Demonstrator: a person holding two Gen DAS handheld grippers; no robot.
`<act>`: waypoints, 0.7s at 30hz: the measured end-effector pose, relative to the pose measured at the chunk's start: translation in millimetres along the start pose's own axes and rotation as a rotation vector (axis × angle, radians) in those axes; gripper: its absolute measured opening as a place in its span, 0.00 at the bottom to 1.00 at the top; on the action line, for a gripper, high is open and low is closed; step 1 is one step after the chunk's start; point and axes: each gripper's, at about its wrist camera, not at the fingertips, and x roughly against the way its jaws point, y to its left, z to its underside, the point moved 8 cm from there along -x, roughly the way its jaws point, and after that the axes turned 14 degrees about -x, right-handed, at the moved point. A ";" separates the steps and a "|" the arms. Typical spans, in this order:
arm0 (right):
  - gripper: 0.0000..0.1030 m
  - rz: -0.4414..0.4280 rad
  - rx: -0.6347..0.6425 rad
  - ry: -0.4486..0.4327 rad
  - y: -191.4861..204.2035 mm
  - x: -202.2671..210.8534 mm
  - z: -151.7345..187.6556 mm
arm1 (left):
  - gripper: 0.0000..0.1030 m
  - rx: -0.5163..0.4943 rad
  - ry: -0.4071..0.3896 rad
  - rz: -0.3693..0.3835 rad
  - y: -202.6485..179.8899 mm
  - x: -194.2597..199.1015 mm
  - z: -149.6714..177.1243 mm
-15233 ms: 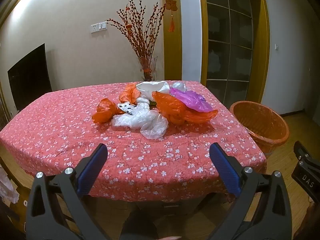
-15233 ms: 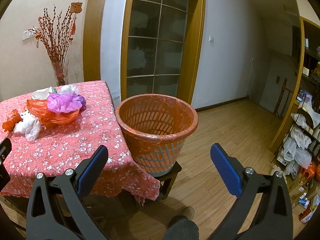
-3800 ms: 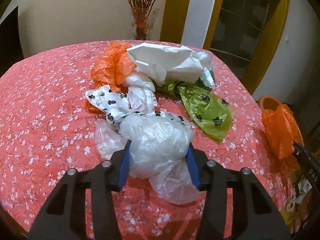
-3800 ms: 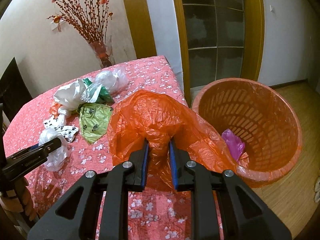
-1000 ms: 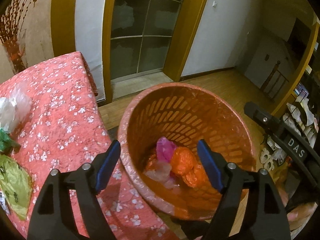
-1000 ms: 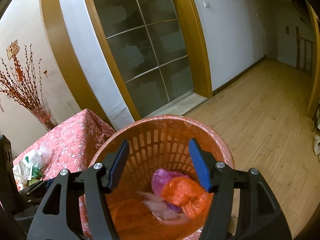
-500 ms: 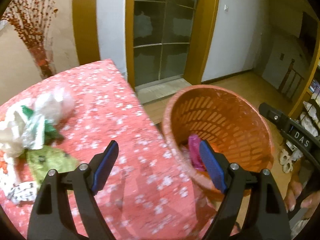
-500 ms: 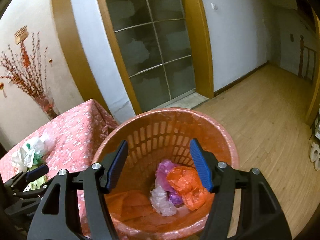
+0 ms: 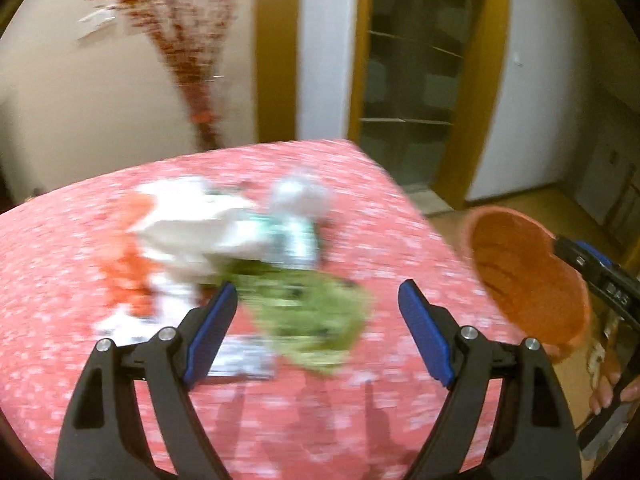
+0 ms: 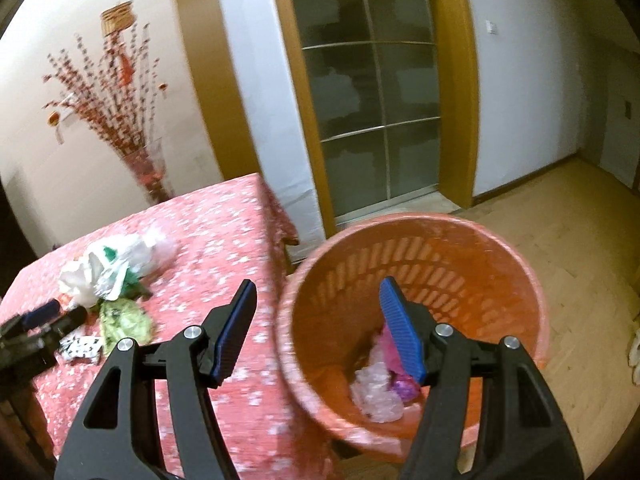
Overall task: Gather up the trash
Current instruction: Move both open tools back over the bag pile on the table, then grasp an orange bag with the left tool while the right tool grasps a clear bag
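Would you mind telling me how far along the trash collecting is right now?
Partly done: a clear bag and a pink bag lie in the orange basket. Nothing is in hand; the left claw and right claw are both open. Left on the table: a green bag, white bags and orange scraps.

My left view is very blurry; the bags (image 9: 256, 248) smear sideways. My right view is sharper, just soft around the basket (image 10: 416, 316). The warm room light is dim. Edges bend and go dark.
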 end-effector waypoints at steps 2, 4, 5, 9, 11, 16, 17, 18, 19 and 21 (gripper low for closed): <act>0.62 -0.014 0.017 0.010 12.8 -2.1 4.7 | 0.79 0.050 0.004 -0.067 41.3 4.7 8.6; 0.62 -0.030 0.041 0.023 27.0 -5.3 11.0 | 0.79 0.108 0.015 -0.117 79.6 6.1 17.1; 0.62 -0.035 0.052 0.029 32.8 -6.7 13.5 | 0.78 0.134 0.018 -0.142 96.2 5.7 20.3; 0.62 -0.051 0.093 0.058 57.0 -17.1 27.7 | 0.78 0.203 0.061 -0.222 158.3 -16.0 32.3; 0.62 -0.053 0.109 0.066 64.2 -20.4 32.0 | 0.74 0.222 0.089 -0.220 172.9 -28.5 37.3; 0.62 -0.047 0.150 0.080 80.8 -31.2 37.5 | 0.68 0.269 0.123 -0.177 196.9 -55.5 37.0; 0.62 -0.046 0.154 0.083 83.9 -33.6 37.9 | 0.67 0.274 0.129 -0.171 201.1 -61.2 36.7; 0.62 -0.046 0.158 0.087 87.0 -36.5 38.6 | 0.66 0.280 0.140 -0.161 204.2 -67.1 36.7; 0.62 -0.046 0.163 0.094 89.2 -38.9 39.5 | 0.63 0.281 0.150 -0.150 202.4 -70.7 37.8; 0.62 -0.049 0.175 0.107 94.4 -42.4 43.3 | 0.58 0.275 0.177 -0.122 197.1 -80.6 40.4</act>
